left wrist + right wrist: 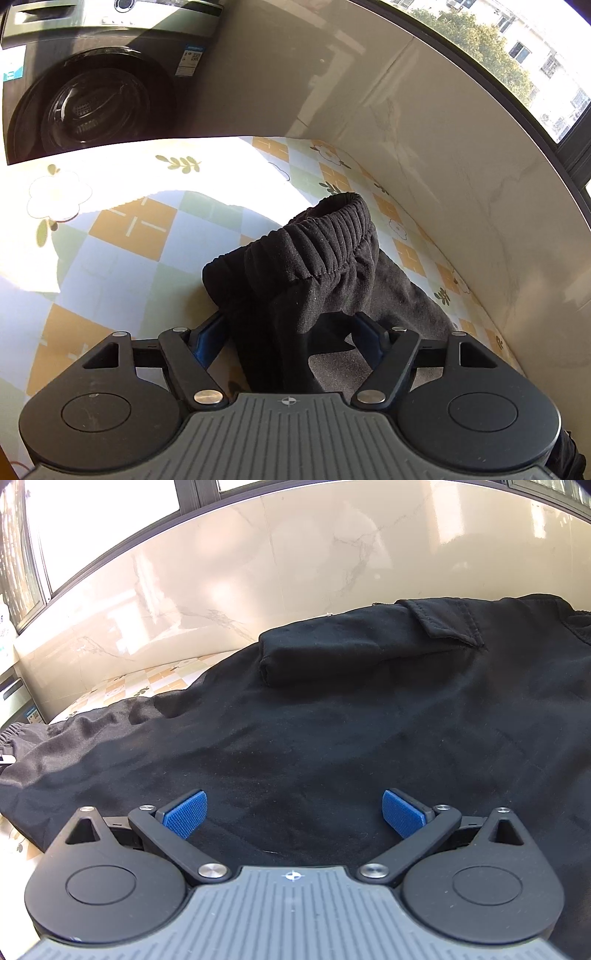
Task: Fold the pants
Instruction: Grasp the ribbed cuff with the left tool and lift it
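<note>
The black pants (332,716) lie spread over the checked tablecloth, with a flapped cargo pocket (447,622) at the far right. In the left wrist view their elastic cuff (317,240) rises in front of my left gripper (291,332), and black fabric fills the gap between its blue pads; the pads sit fairly wide apart, so the grip is unclear. My right gripper (293,812) is open just above the middle of the pants, with its blue pads (184,814) wide apart and nothing between them.
The flowered, checked tablecloth (129,229) covers the table, sunlit at the left. A marble wall (424,147) runs close behind the pants. A washing machine (92,81) stands beyond the table's far edge. Windows are above the wall.
</note>
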